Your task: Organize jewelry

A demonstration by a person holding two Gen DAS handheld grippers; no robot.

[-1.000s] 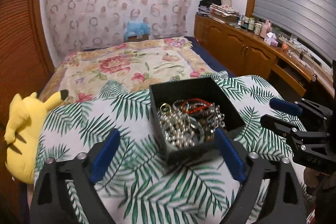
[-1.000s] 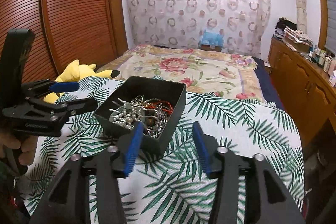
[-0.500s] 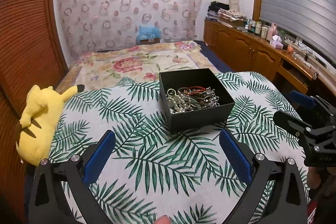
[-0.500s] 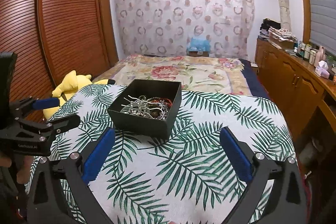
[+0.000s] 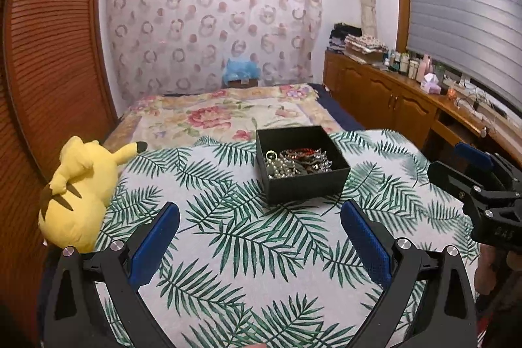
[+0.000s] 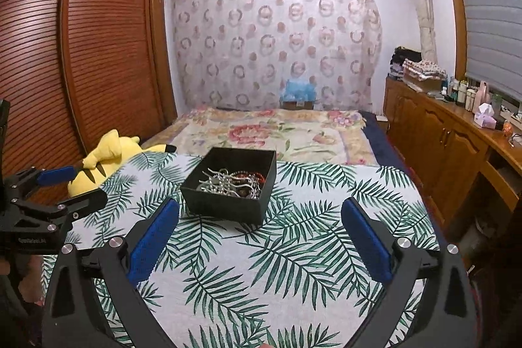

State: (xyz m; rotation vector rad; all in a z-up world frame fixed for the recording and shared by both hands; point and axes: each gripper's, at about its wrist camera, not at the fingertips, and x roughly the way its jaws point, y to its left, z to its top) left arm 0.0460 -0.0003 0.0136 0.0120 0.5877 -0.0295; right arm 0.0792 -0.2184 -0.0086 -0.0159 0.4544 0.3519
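the square black cardboard box of tangled silver and red jewelry, pieces hard to separate, sits on the palm-leaf cloth. left tongs and right tongs both gape wide, empty, short of it.

The box sits on the table toward its far side, jewelry inside it. A plush lies at the table's left edge. The bed lies behind the table, cabinets along the right.
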